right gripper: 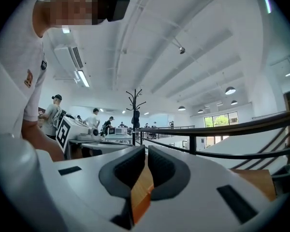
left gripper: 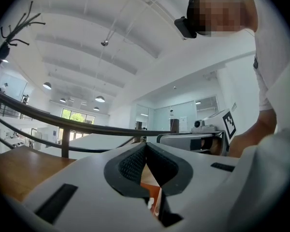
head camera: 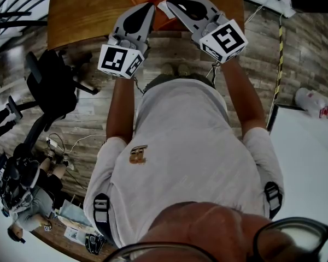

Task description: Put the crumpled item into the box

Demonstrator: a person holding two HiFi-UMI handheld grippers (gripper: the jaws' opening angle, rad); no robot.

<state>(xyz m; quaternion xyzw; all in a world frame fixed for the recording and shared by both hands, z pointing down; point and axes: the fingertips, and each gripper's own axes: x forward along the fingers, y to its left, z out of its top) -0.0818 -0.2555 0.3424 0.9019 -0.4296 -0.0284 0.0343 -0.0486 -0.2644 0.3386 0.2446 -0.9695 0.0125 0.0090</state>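
In the head view an orange box lies on the wooden table at the top. A small white scrap, perhaps the crumpled item, shows at the box's near edge between the two gripper tips. My left gripper points at the box with its jaws shut and nothing between them. My right gripper sits beside it, its tip next to the white scrap. In the right gripper view the pads stand almost together, with only wood and orange visible through the slit. The left gripper view shows the fingertips meeting.
A black office chair stands on the plank floor at the left. A white table is at the right. A dark railing runs behind the wooden table. Several people work at desks far off, by a coat stand.
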